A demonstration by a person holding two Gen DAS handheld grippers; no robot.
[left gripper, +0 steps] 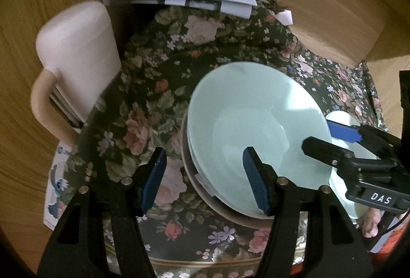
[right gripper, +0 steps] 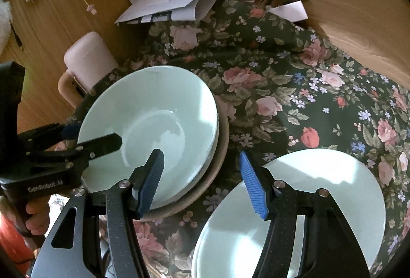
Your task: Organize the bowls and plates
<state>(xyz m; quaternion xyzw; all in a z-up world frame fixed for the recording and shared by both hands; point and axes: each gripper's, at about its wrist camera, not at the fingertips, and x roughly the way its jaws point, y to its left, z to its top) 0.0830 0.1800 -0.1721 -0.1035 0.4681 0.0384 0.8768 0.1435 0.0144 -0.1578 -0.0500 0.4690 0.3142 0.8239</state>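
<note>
Right wrist view tells me stacking is partly done: pale bowls (right gripper: 151, 129) nested left, plates (right gripper: 320, 201) near right, both my grippers wide, empty.

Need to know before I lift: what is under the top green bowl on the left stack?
Under the top green bowl a second green rim shows, nested, and below that a beige dish. Whether more pieces sit between them cannot be seen; the bowl covers them.
</note>
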